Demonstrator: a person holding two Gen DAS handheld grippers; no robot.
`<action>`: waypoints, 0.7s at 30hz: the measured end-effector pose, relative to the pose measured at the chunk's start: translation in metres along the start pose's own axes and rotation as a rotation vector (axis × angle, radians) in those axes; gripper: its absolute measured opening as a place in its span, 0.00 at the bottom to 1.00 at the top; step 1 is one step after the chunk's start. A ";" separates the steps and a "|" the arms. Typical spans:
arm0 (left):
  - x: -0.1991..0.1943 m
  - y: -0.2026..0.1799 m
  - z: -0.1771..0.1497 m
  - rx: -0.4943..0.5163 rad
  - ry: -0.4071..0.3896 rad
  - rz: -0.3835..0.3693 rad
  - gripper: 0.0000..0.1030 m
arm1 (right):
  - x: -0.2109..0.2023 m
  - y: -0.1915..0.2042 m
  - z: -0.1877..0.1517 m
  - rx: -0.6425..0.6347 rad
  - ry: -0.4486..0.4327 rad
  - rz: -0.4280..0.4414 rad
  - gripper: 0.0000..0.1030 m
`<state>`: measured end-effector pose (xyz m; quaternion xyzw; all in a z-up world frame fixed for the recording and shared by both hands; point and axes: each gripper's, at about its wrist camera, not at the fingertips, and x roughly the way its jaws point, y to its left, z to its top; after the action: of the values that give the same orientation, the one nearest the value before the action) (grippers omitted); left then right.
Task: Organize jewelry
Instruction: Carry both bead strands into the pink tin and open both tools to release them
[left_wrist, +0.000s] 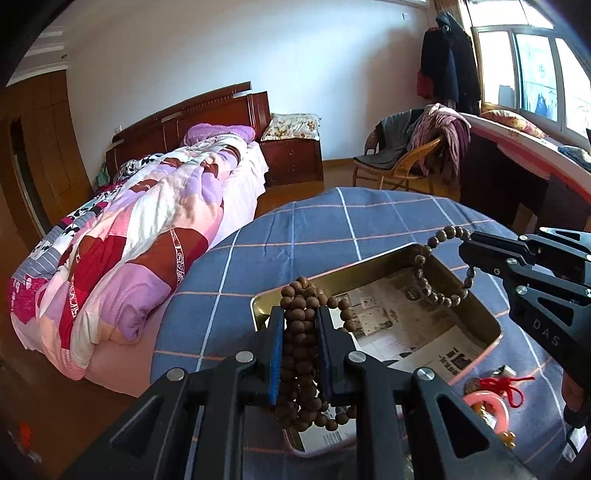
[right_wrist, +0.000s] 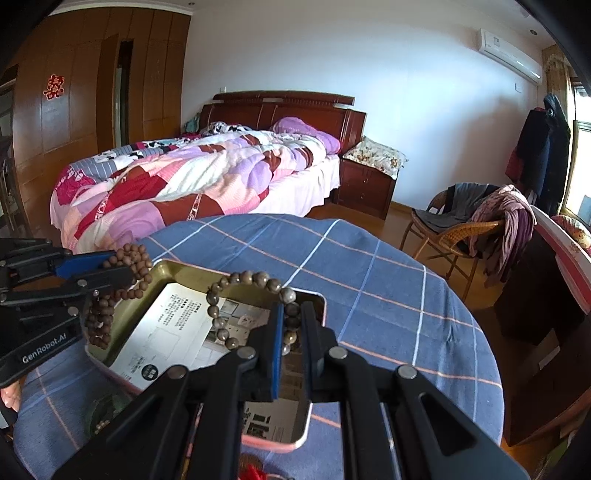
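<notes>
My left gripper (left_wrist: 300, 314) is shut on a long brown bead necklace (left_wrist: 301, 354), bunched between its pads and hanging over the near left corner of a gold metal tin (left_wrist: 495, 325) lined with newspaper. It also shows in the right wrist view (right_wrist: 122, 271), with the necklace (right_wrist: 98, 321) draping down. My right gripper (right_wrist: 291, 310) is shut on a grey-brown bead bracelet (right_wrist: 221, 295) and holds it above the tin (right_wrist: 162, 267). In the left wrist view the right gripper (left_wrist: 467, 245) holds the bracelet (left_wrist: 434, 288) over the tin's far right corner.
The tin sits on a round table with a blue checked cloth (left_wrist: 332, 221). A pink bangle (left_wrist: 491, 404) and a red knotted cord (left_wrist: 509, 386) lie on the cloth right of the tin. A bed (right_wrist: 192, 177) and a wicker chair (right_wrist: 454, 225) stand beyond.
</notes>
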<state>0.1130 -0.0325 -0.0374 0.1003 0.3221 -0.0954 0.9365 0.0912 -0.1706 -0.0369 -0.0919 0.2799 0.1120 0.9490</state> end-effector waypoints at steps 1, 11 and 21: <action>0.003 -0.001 0.000 0.003 0.006 0.004 0.16 | 0.004 0.001 0.001 -0.002 0.007 -0.001 0.11; 0.014 -0.006 -0.009 0.018 -0.001 0.093 0.69 | 0.020 0.000 -0.011 0.013 0.057 -0.006 0.46; -0.030 0.002 -0.061 -0.027 0.003 0.093 0.69 | -0.027 -0.023 -0.050 0.104 0.066 -0.024 0.50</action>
<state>0.0545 -0.0122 -0.0650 0.1026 0.3198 -0.0474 0.9407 0.0496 -0.2092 -0.0611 -0.0493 0.3156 0.0829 0.9440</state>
